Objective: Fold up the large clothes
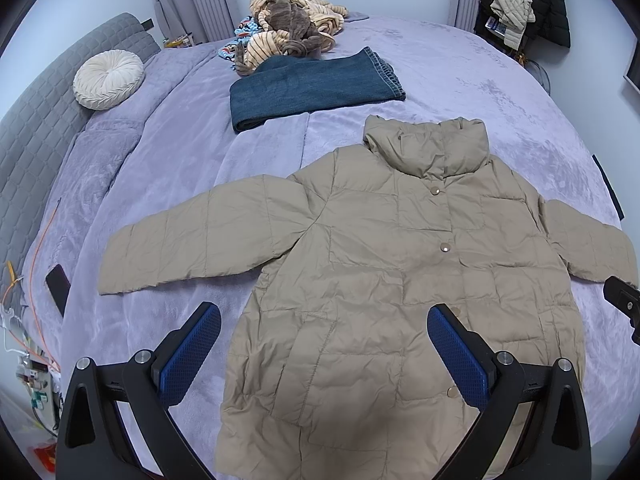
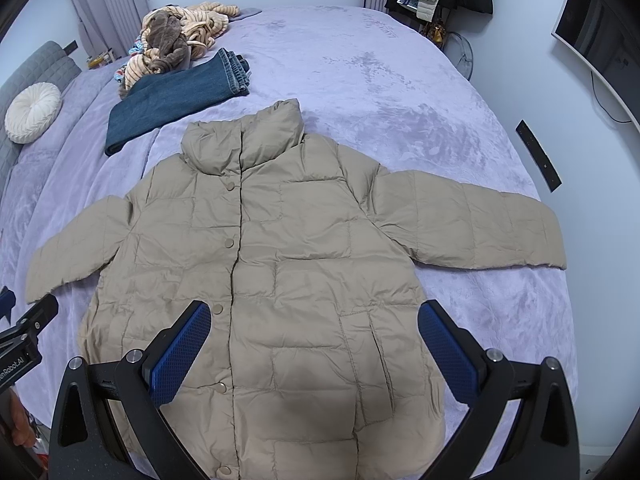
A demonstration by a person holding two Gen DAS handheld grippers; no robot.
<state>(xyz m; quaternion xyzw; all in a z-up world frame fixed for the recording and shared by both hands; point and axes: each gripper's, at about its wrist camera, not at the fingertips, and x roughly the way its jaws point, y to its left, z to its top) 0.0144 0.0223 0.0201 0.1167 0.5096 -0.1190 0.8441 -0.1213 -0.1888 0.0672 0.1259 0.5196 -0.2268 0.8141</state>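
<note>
A beige quilted puffer jacket (image 1: 380,264) lies flat, front up and snapped shut, on a lavender bed (image 1: 180,168), both sleeves spread out to the sides. It also shows in the right wrist view (image 2: 288,264). My left gripper (image 1: 324,320) is open and empty, hovering above the jacket's lower left part. My right gripper (image 2: 314,318) is open and empty, hovering above the jacket's lower right part. A bit of the right gripper shows at the right edge of the left wrist view (image 1: 624,300), and a bit of the left gripper shows at the left edge of the right wrist view (image 2: 24,332).
Folded blue jeans (image 1: 312,88) lie beyond the collar. A heap of striped and brown clothes (image 1: 292,28) lies at the far edge. A round white cushion (image 1: 108,78) rests by the grey headboard (image 1: 36,128). A dark phone (image 1: 58,286) lies at the left edge.
</note>
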